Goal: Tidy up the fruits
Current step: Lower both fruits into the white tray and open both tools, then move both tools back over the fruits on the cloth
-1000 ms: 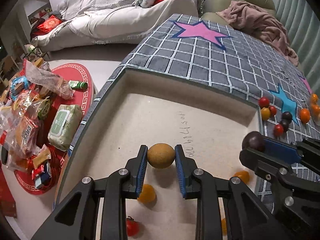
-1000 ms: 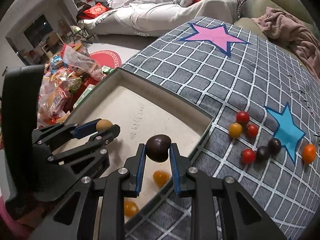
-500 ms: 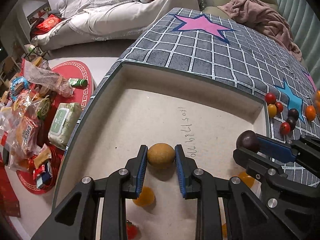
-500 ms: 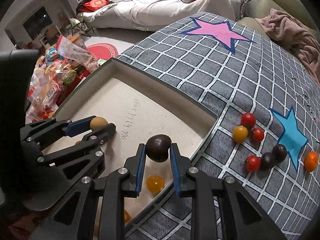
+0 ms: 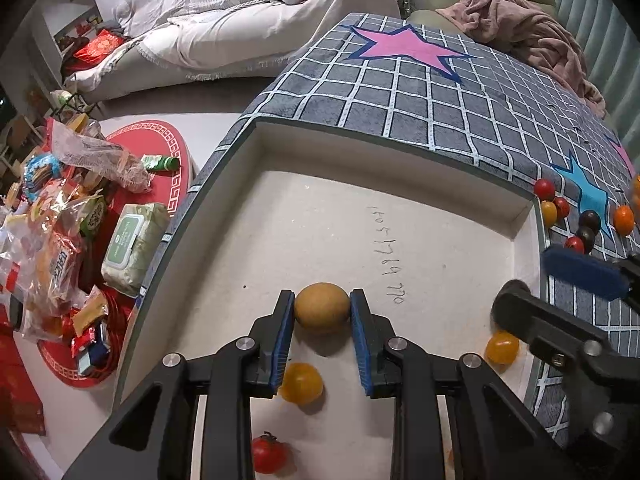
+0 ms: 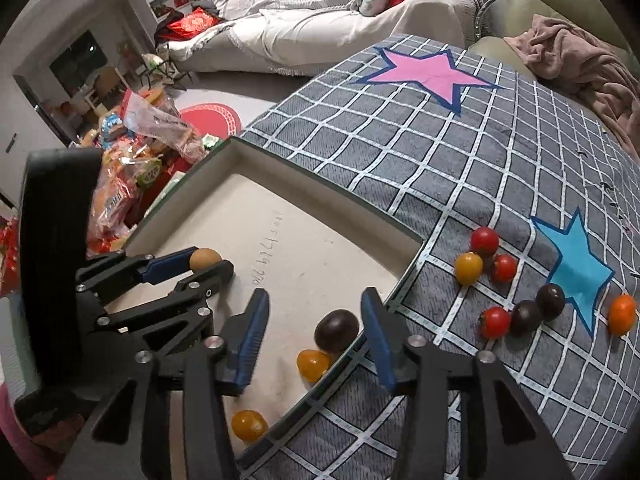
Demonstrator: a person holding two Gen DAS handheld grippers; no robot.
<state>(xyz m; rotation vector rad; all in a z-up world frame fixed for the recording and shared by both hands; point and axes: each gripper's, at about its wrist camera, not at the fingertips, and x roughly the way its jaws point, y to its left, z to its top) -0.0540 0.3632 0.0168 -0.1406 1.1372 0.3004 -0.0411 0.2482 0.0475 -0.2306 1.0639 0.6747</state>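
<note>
My left gripper (image 5: 322,307) is shut on a tan round fruit (image 5: 322,306) and holds it over the floor of the shallow white box (image 5: 360,152). It also shows in the right wrist view (image 6: 205,259). My right gripper (image 6: 314,322) is open over the box's right wall. A dark purple fruit (image 6: 337,330) lies in the box between its fingers, beside a yellow tomato (image 6: 313,364). In the box also lie yellow tomatoes (image 5: 301,383) (image 5: 502,347) and a red one (image 5: 269,453).
Several red, yellow, orange and dark tomatoes (image 6: 485,241) lie on the grey checked cloth (image 6: 400,152) by a blue star (image 6: 576,268). Left of the table, snack bags (image 5: 52,248) and a wipes pack (image 5: 134,248) sit on red trays. A sofa (image 5: 240,20) stands behind.
My right gripper has opened and let the dark purple fruit go; it now lies in the box by the right wall. My left gripper still holds the tan fruit.
</note>
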